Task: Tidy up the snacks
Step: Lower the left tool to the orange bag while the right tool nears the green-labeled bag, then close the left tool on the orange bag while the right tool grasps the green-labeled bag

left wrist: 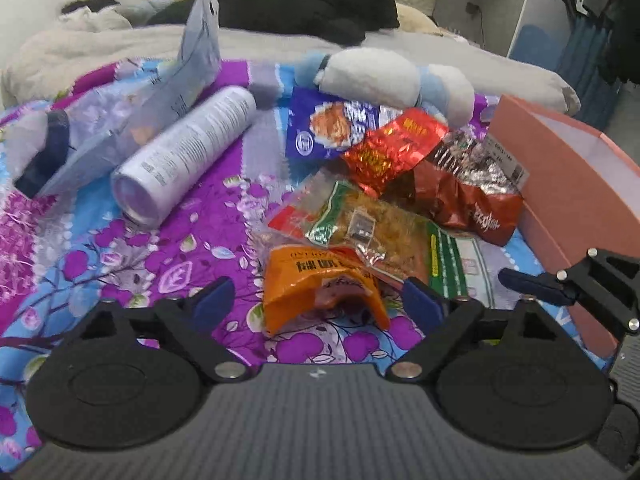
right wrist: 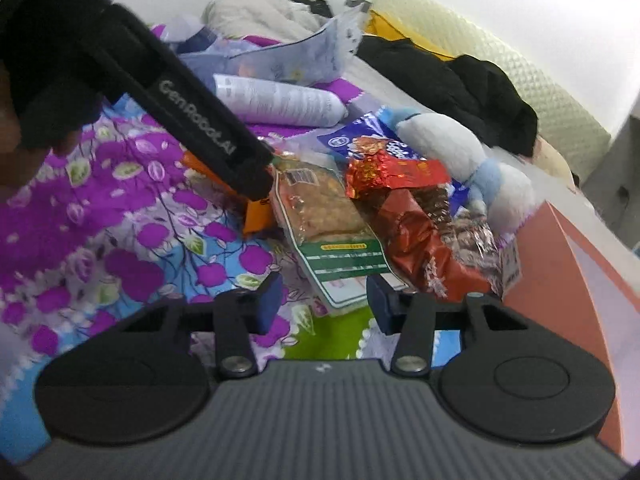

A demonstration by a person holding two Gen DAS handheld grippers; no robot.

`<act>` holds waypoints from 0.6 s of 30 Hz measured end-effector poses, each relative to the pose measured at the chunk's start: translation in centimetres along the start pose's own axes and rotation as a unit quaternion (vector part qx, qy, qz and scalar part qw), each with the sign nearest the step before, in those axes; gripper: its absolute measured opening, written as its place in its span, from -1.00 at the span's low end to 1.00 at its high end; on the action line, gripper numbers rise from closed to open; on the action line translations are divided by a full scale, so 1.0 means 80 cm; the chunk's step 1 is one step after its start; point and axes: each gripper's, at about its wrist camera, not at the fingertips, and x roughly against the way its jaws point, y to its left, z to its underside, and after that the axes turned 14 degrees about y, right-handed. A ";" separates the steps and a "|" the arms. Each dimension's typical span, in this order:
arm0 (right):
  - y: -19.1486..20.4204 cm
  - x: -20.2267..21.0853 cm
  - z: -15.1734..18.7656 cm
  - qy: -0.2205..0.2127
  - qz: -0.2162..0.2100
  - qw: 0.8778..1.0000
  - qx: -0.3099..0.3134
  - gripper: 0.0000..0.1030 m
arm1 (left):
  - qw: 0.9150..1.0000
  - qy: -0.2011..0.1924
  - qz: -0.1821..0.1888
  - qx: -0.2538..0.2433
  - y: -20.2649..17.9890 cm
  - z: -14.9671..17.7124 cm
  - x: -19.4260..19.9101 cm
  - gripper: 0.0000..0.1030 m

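On the bed's flowered purple-and-blue bedspread (left wrist: 168,248) lies a heap of snack packs, beside a pink box (left wrist: 568,184) at the right. Left gripper (left wrist: 320,300) hangs low over the near end of the heap, fingers spread wide, nothing pinched; orange packet (left wrist: 316,284) sits between the blue pads, not touched as far as the view shows. Overlapping it from behind is a clear bag of yellow-brown snack with green label (left wrist: 380,232); behind that a dark red bag (left wrist: 468,204), a shiny red foil pack (left wrist: 396,148) and a blue packet (left wrist: 320,128), all piled and touching. White cylinder can (left wrist: 188,156) lies on its side left of the heap, apart from it, next to a pale grey pouch (left wrist: 192,68) standing up. Blue-and-white plush toy (left wrist: 400,76) rests behind the packs. Right gripper (right wrist: 324,304) is partly open, fingers empty, the label end of the green-label bag just ahead of the gap, no contact visible. Its tip also shows at the right edge of the left view, near the box. Black clothes (left wrist: 312,0) piled further back.
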 end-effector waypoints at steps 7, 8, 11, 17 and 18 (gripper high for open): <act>0.007 -0.026 -0.004 0.017 0.021 0.999 0.037 -0.56 | 1.000 0.018 0.014 -0.013 -0.002 -0.001 -0.025 0.43; 0.008 -0.026 -0.004 0.014 0.023 0.999 0.038 -0.60 | 1.000 0.017 0.013 -0.012 -0.002 -0.001 -0.026 0.42; 0.011 -0.020 -0.004 0.010 0.039 0.998 0.044 -0.73 | 1.000 0.017 0.013 -0.015 -0.002 -0.001 -0.021 0.34; 0.008 0.005 0.000 0.008 0.046 0.998 0.035 -0.88 | 1.000 0.011 0.021 0.000 -0.006 0.009 0.004 0.28; 0.008 0.011 0.002 0.008 0.047 0.998 0.034 -0.88 | 1.000 0.010 0.022 0.003 -0.008 0.013 0.010 0.27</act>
